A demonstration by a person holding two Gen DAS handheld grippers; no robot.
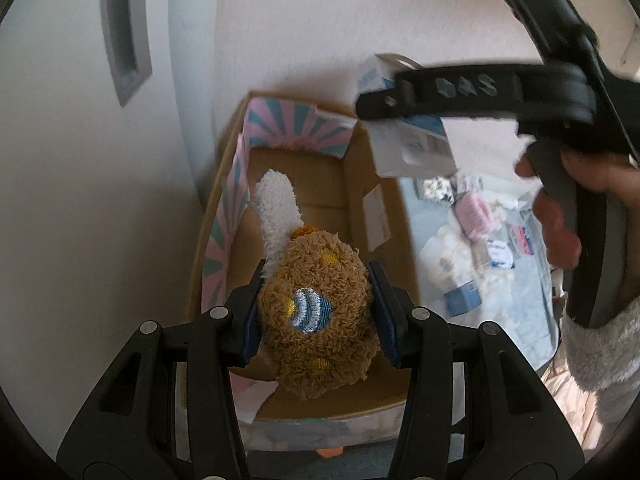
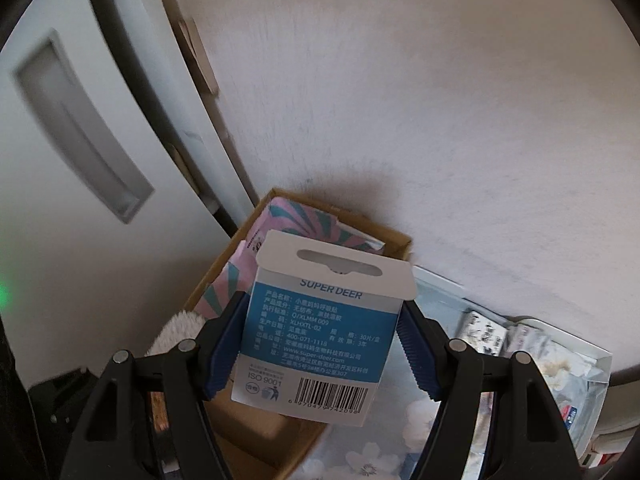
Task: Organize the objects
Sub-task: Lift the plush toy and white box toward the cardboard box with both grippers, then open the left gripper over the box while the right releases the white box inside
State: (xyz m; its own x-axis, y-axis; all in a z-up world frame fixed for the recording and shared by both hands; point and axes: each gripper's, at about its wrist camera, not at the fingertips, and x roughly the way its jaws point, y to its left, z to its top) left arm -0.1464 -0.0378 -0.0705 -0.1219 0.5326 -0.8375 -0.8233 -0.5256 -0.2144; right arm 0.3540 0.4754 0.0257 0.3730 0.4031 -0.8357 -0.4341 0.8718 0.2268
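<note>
My left gripper [image 1: 316, 312] is shut on a brown plush toy [image 1: 316, 320] with a white fluffy part, held over the open cardboard box [image 1: 360, 184]. My right gripper [image 2: 320, 344] is shut on a white and blue SUPER DEER carton [image 2: 320, 336], held above the same cardboard box [image 2: 396, 242]. In the left wrist view the right gripper [image 1: 372, 108] and its carton [image 1: 416, 148] hang over the box's far right corner. The plush's white part [image 2: 176, 332] shows at the lower left of the right wrist view.
The box is lined with pink and teal striped panels [image 1: 296, 124] and stands in the corner by a white wall [image 1: 320, 20] and a white door [image 1: 80, 120]. A pale tray [image 1: 492, 240] with several small packets lies right of the box.
</note>
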